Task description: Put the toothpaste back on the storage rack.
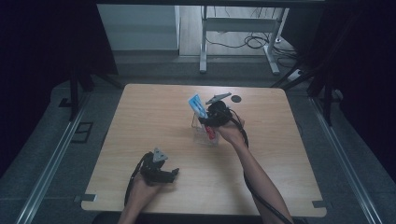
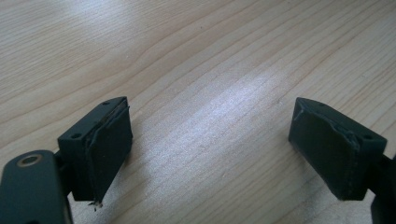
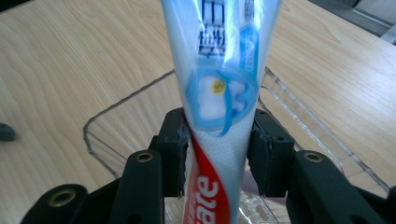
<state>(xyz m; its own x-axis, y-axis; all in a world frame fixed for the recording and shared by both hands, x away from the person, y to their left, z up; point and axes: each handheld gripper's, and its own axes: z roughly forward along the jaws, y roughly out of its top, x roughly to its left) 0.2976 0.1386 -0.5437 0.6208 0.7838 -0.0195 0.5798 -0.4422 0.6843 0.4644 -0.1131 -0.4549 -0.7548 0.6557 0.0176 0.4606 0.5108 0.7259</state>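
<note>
A white, blue and red toothpaste tube (image 1: 197, 106) (image 3: 219, 93) stands tilted in a clear plastic container (image 1: 201, 136) (image 3: 116, 107) at the table's middle back. My right gripper (image 1: 206, 121) (image 3: 218, 140) reaches it from the right, and its two black pads lie against the tube's sides at mid-height. The tube's flat sealed end points up and away. Near the front left, my left gripper (image 1: 171, 173) (image 2: 210, 144) rests low over bare wood, jaws wide apart with nothing between them.
A small black round object (image 1: 236, 98) (image 3: 5, 132) lies on the wooden table (image 1: 140, 121) behind the right gripper. Beyond the far edge stand a metal desk frame (image 1: 203, 42) and floor cables. Rails run along the floor on both sides.
</note>
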